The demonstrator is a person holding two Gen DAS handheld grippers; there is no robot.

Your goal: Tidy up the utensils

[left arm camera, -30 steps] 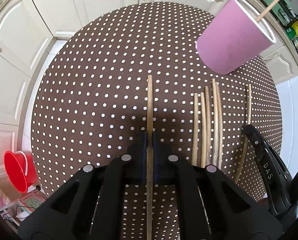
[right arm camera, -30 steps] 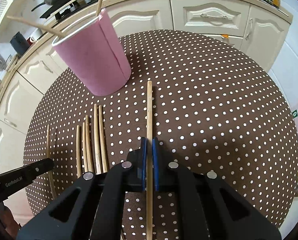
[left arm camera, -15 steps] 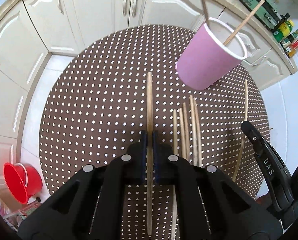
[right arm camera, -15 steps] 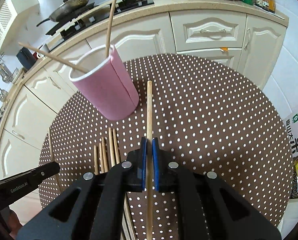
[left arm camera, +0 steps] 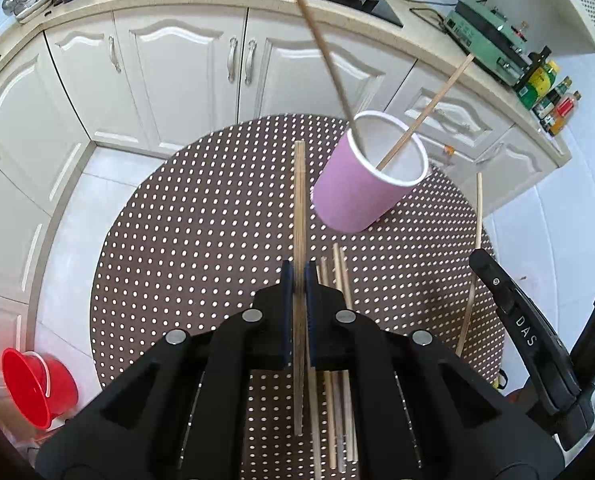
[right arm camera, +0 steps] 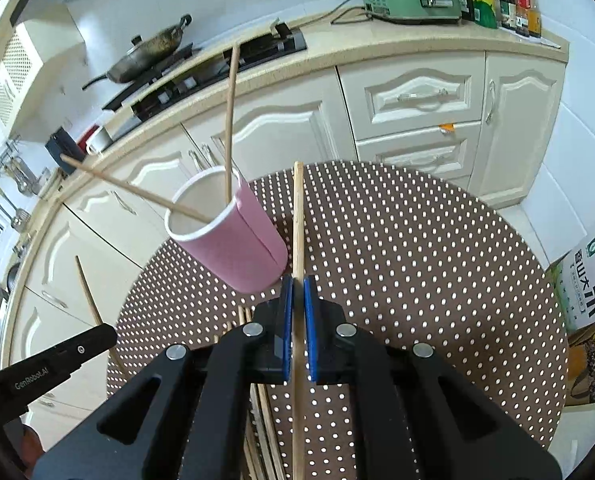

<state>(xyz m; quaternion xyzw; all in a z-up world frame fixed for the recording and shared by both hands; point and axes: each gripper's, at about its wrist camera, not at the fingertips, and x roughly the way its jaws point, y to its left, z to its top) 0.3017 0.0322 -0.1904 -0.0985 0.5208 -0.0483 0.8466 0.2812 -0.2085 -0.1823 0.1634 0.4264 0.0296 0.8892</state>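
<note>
- The pink cup [left arm camera: 367,184] stood upright on the round table with the dotted brown cloth [left arm camera: 201,240], towards its far side near the cabinets
- Two chopsticks already leaned inside the cup [right arm camera: 227,236]: a darker one [left arm camera: 323,52] and a paler one [left arm camera: 425,112], their tops splayed apart above the rim
- The left gripper [left arm camera: 298,276] had its blue pads clamped on one chopstick [left arm camera: 299,208], which pointed forward along the fingers, its far end showing just beside the cup
- The right gripper [right arm camera: 298,290] was likewise closed tight on its own chopstick [right arm camera: 298,216], whose tip showed just to the right of the cup
- In the left view, the stick held by the right gripper [left arm camera: 473,264] could be seen rising past that gripper's black body
- A small bundle of loose chopsticks [left arm camera: 339,272] lay side by side on the cloth in front of the cup, partly hidden behind the left gripper's fingers
- As a judgement, the task stood at an early-to-middle stage: two sticks stowed, two held above the table and not yet in the cup, several left on the cloth
- What remained appeared to be dropping both held sticks into the cup and then collecting the bundle
</note>
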